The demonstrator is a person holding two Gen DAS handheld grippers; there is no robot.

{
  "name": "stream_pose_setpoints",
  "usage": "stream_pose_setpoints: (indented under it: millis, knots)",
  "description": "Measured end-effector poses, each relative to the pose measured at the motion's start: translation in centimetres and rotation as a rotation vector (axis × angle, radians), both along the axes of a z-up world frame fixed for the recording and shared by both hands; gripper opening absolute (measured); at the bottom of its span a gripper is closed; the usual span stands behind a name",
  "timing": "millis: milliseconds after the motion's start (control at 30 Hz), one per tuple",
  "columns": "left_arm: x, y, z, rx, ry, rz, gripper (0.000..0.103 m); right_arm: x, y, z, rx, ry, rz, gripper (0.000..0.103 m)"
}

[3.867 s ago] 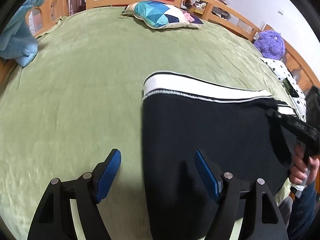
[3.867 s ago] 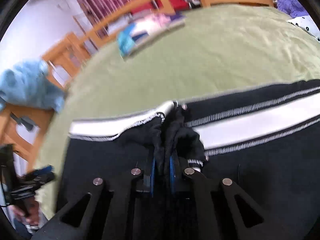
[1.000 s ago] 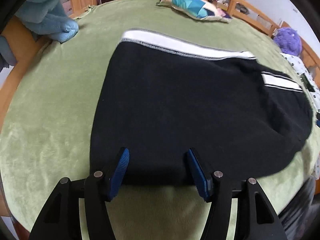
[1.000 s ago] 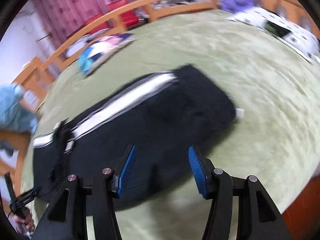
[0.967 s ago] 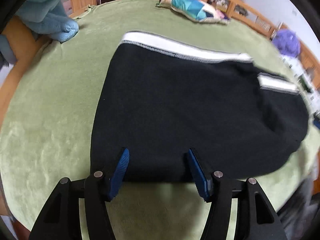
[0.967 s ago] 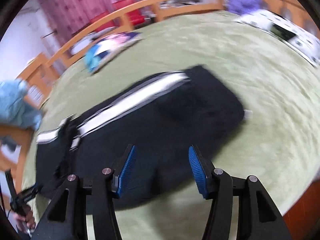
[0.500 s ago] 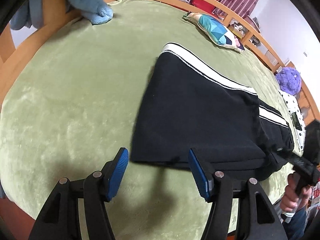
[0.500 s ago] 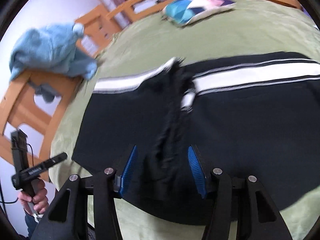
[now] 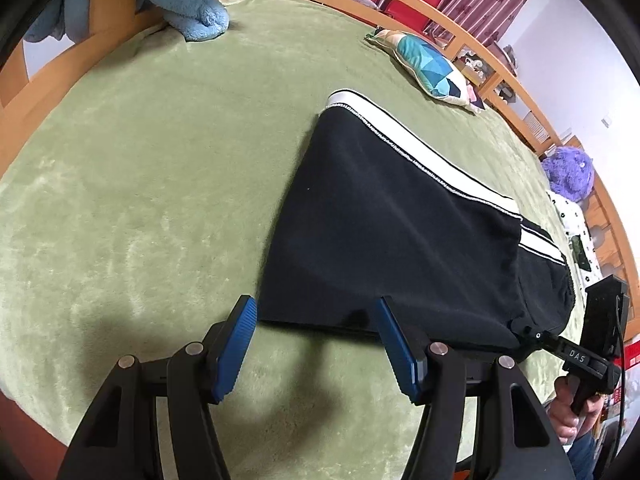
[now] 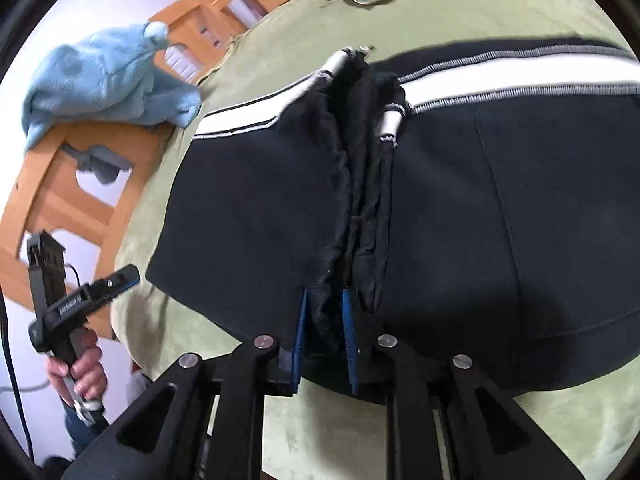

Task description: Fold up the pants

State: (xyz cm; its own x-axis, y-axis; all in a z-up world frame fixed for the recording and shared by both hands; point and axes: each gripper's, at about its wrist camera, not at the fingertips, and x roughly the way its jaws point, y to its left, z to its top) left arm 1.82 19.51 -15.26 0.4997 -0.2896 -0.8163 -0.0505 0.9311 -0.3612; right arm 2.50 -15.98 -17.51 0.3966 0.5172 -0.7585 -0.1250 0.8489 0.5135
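Black pants [image 9: 392, 224] with a white side stripe lie folded on the green blanket [image 9: 152, 168]. My left gripper [image 9: 316, 344] is open and empty, just short of the pants' near left edge. My right gripper [image 10: 323, 332] is shut on a bunched fold of the pants [image 10: 460, 200] at their near edge, beside the gathered cuffs. From the left wrist view the right gripper [image 9: 538, 336] shows at the pants' far right end. From the right wrist view the left gripper [image 10: 120, 278] shows at the far left, off the cloth.
A blue plush blanket [image 9: 180, 4] hangs over the wooden bed rail [image 9: 408, 8]. A patterned pillow [image 9: 428, 68] lies at the far side, a purple plush toy [image 9: 568, 176] and a spotted cloth [image 9: 576, 232] at the right.
My right gripper has closed on the bunched edge of the pants; half a second ago it was open over them. My left gripper has drawn back a little and stays open.
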Motion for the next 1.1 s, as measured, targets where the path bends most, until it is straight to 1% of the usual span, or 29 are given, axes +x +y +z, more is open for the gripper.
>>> stream_pose_setpoints:
  millis: [67,100,167,200,267,333,433,533,600,633,700,800,833,867,967,1000,1067,1100]
  knots:
    - [0.0,0.1,-0.2,-0.014,-0.004,-0.007,0.063,0.4,0.0,0.8,0.000,-0.001,0.022,0.024]
    - [-0.1,0.2,-0.4,-0.026,-0.011,-0.009,0.063,0.4,-0.2,1.5,-0.006,-0.016,0.029,0.027]
    - [0.0,0.5,-1.1,-0.057,-0.015,-0.005,0.063,0.7,-0.6,2.6,-0.043,-0.060,0.023,0.045]
    - [0.1,0.7,-1.7,-0.083,-0.011,0.005,0.063,0.6,-1.0,3.2,-0.072,-0.084,0.018,0.046]
    - [0.2,1.0,-2.7,-0.129,-0.007,0.030,0.063,0.3,-2.1,4.0,-0.121,-0.114,0.006,0.046]
    - [0.4,1.3,-3.5,-0.145,-0.016,0.053,0.063,0.0,-3.5,4.3,-0.170,-0.129,-0.018,0.047]
    - [1.0,1.6,-4.5,-0.170,-0.017,0.038,0.063,-0.8,-6.0,4.4,-0.234,-0.142,-0.083,0.047]
    - [1.6,2.0,-5.1,-0.195,-0.029,0.042,0.063,-1.4,-8.1,4.1,-0.288,-0.124,-0.127,0.047]
    - [2.1,1.6,-5.1,-0.186,-0.030,0.028,0.063,-1.6,-9.2,4.0,-0.302,-0.120,-0.159,0.047]
    - [2.1,1.4,-5.0,-0.181,-0.031,0.018,0.061,-1.7,-9.3,3.9,-0.301,-0.122,-0.174,0.047]
    - [1.9,0.9,-4.8,-0.203,-0.030,-0.012,0.062,-1.5,-9.6,3.7,-0.291,-0.114,-0.205,0.047]
    - [1.4,0.6,-5.0,-0.179,-0.062,-0.023,0.062,-1.5,-9.9,3.3,-0.269,-0.090,-0.226,0.047]
    - [1.4,0.9,-5.2,-0.189,-0.058,-0.019,0.062,-1.4,-9.9,3.2,-0.268,-0.088,-0.231,0.047]
    - [1.6,1.3,-5.4,-0.222,-0.050,0.006,0.062,-1.4,-9.8,3.2,-0.267,-0.091,-0.233,0.047]
    - [2.1,2.1,-5.6,-0.296,-0.038,0.066,0.061,-1.6,-9.1,3.6,-0.313,-0.136,-0.248,0.047]
    - [2.5,2.0,-5.7,-0.298,-0.034,0.065,0.059,-1.7,-8.8,3.8,-0.338,-0.155,-0.246,0.047]
    - [3.0,1.7,-5.6,-0.264,-0.022,0.046,0.058,-2.0,-8.7,4.3,-0.371,-0.191,-0.262,0.047]
    - [3.0,1.5,-5.4,-0.250,-0.020,0.035,0.057,-2.1,-8.7,4.6,-0.371,-0.210,-0.271,0.047]
